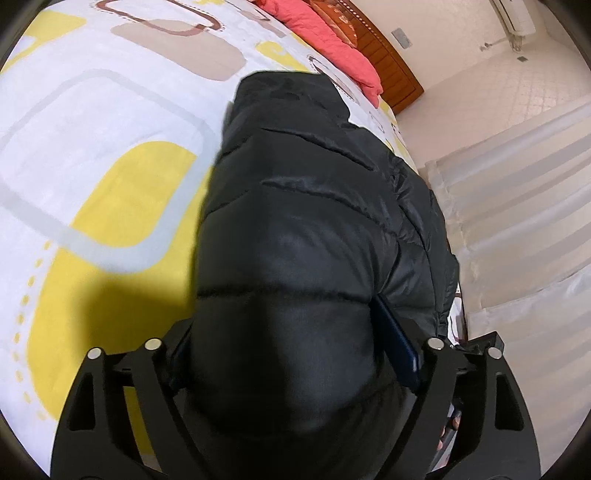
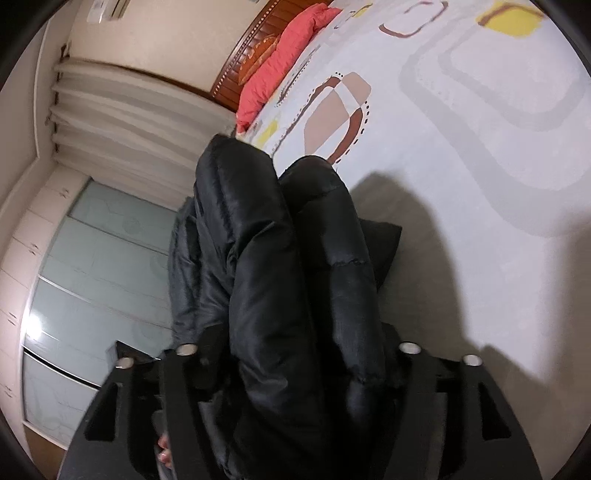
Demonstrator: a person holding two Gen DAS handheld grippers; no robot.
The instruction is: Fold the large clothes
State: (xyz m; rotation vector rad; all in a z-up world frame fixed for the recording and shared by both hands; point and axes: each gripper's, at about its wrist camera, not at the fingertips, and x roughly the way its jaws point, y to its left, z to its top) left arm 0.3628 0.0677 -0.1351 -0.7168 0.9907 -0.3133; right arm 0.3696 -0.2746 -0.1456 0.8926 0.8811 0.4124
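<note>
Left gripper point(image 1: 295, 354): jaws are seen spread wide; a thick fold of the black puffer jacket point(image 1: 314, 221) fills the gap between them. A blue finger pad point(image 1: 400, 343) is seen against the jacket's right flank; whether the fabric is pinched cannot be told.
Right gripper point(image 2: 295, 354): jaws are held well apart, with bunched jacket folds point(image 2: 295, 258) lying between them. Firm pad contact cannot be confirmed.
Person: fingertips point(image 2: 164, 452) are glimpsed at the lower edge beside the right gripper's frame.
Jacket position: the jacket is laid on the bed, near its edge, and extends away from both grippers towards the headboard end.
Surface: the bed is covered by a white bedspread point(image 1: 110, 147) printed with yellow, beige and grey rounded squares. Dark shadows are cast on it beside the jacket.
Far end of bed: a coral quilted cover point(image 1: 332, 40) is bunched against a brown wooden headboard point(image 1: 391, 62).
Room: pale curtains point(image 2: 122, 122) are hung along the wall beside the bed; frosted glass sliding panels point(image 2: 92, 277) are noted nearer; a wall air conditioner point(image 1: 513, 14) is mounted high.
</note>
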